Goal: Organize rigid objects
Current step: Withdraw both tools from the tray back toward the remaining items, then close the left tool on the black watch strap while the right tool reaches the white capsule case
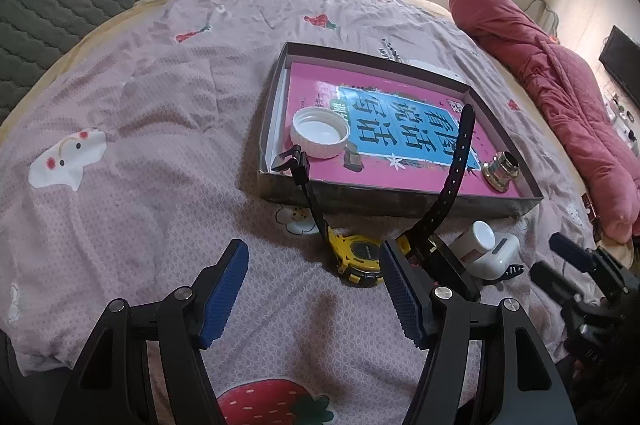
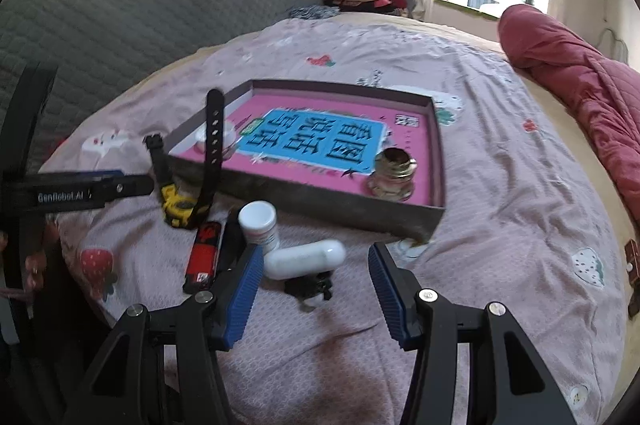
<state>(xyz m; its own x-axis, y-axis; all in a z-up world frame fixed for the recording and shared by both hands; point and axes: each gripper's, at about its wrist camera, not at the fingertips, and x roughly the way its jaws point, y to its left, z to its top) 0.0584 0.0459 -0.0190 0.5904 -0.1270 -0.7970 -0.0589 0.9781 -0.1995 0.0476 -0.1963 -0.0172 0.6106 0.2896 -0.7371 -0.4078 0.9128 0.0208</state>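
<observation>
Nearest the right gripper, whose jaws stand released with nothing between them, lies a small dark clip on the bed, and just beyond it a white capsule-shaped case on its side. Its long axis runs across the view, slightly uphill to the right, so a clean grasp likely means rolling the wrist until the pads face its long flanks, then lowering onto its middle. Left of it stand a white pill bottle upright, a red-and-black lighter lying lengthwise away from the camera, and a yellow watch with both straps curling upward toward the tray.

The left gripper is also unclenched and empty, with the watch just ahead of its right pad.

Farther off, the shallow box tray already holds a white lid and a small glass jar.
</observation>
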